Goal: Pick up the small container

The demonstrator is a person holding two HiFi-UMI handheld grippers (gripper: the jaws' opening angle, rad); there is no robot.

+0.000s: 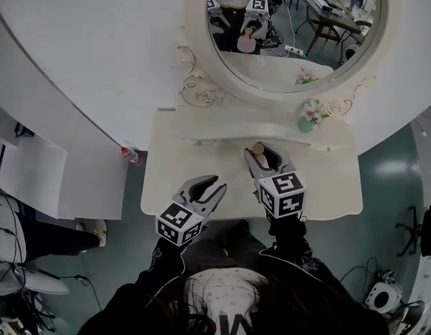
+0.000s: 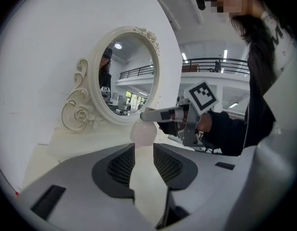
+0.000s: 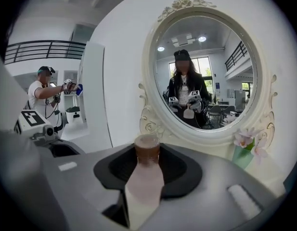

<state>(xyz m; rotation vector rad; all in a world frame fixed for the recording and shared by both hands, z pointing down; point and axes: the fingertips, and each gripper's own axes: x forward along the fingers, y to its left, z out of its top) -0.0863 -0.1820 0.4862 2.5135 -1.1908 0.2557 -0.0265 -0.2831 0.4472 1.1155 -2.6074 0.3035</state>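
The small container [image 3: 146,176] is a pale pink bottle with a brown cap. My right gripper [image 3: 147,160] is shut on it, with the cap sticking out past the jaw tips. In the head view the right gripper [image 1: 264,155] holds the bottle [image 1: 258,149] over the back middle of the white vanity table [image 1: 194,142]. My left gripper [image 1: 214,185] hovers over the table's front left, open, with nothing between its jaws. In the left gripper view, the bottle [image 2: 142,133] shows just beyond the left gripper [image 2: 144,149].
An oval mirror [image 1: 292,19] with a scrolled white frame stands at the back of the table. A small green vase of pink flowers [image 1: 309,116] sits on the raised shelf at the right. A red-capped bottle [image 1: 131,156] lies off the table's left edge.
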